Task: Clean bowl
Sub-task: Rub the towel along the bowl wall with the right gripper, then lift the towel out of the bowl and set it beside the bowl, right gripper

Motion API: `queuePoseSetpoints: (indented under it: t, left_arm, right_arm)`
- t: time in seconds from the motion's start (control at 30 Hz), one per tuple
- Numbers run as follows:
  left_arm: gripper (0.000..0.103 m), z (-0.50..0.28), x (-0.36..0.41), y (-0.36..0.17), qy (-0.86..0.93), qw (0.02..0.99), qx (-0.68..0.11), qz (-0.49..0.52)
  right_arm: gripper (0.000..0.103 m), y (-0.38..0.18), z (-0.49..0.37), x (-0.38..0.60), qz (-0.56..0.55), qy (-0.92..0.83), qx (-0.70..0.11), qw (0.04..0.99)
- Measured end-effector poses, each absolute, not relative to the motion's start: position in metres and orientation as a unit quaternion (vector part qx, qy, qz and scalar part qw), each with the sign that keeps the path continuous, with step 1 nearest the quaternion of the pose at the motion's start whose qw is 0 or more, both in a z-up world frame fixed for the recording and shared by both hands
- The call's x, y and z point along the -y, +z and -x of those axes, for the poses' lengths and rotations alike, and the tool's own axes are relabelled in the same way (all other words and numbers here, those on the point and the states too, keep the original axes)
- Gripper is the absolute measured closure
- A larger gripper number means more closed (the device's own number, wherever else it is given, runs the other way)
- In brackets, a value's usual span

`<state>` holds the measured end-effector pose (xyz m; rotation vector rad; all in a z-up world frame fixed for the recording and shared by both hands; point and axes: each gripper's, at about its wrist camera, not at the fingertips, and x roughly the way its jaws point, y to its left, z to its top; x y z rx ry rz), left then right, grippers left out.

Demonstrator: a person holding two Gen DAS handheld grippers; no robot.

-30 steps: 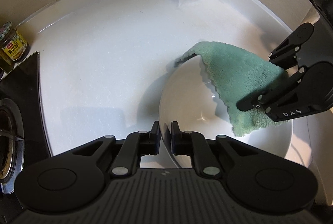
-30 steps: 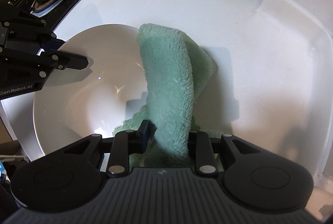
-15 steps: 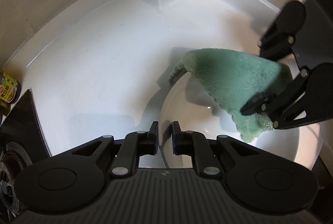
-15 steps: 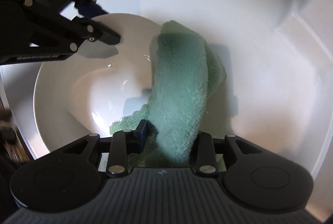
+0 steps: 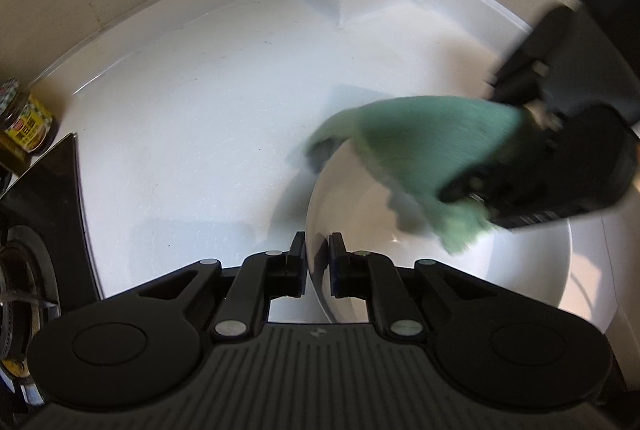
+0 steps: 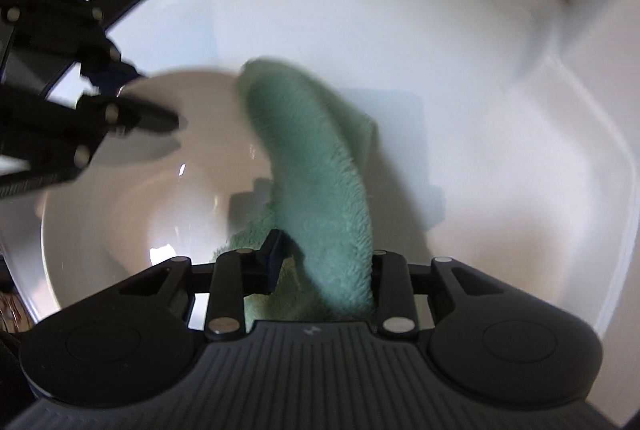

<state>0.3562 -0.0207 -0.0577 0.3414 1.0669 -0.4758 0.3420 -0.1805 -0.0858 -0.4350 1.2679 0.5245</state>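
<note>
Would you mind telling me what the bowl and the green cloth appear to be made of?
The bowl looks like glazed white ceramic: smooth and glossy, with bright highlights inside; hard plastic cannot be excluded. The green cloth looks like microfibre or terry: a fuzzy looped pile that drapes limply over the rim.

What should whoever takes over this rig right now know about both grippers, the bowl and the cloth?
Left gripper: shut on the rim of the white bowl, holding it on the white counter.
Right gripper: shut on the green cloth, which drapes over the bowl's far rim and down inside.
Done: bowl pinned, cloth inside; the motion blur suggests wiping is under way.
Left: wipe the rest of the bowl's inside, lift the cloth out, release the rim. How clean it is, I cannot tell.
</note>
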Motion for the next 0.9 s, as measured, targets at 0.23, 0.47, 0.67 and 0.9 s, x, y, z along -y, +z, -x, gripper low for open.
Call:
queuePoseSetpoints:
  t: [0.23,0.47,0.67,0.9]
  left_arm:
    - [0.092,-0.356,0.019,-0.059,-0.214,0.827,-0.497,-0.155]
    - [0.092,-0.350,0.004,-0.062,-0.208,0.829,-0.500,-0.136]
    - [0.092,-0.351,-0.005,-0.063,-0.189,0.830,-0.507,-0.132]
    - [0.092,-0.346,-0.006,-0.060,-0.182,0.833,-0.508,-0.119]
  right_arm:
    - [0.083,-0.080,-0.327,0.202,0.090,0.209,-0.605,0.763]
    - [0.095,-0.047,-0.315,0.231,0.010,0.218,-0.536,0.815]
    - [0.097,-0.033,-0.306,0.247,-0.015,0.226,-0.505,0.833]
    - [0.097,-0.008,-0.292,0.266,0.032,0.182,-0.448,0.875]
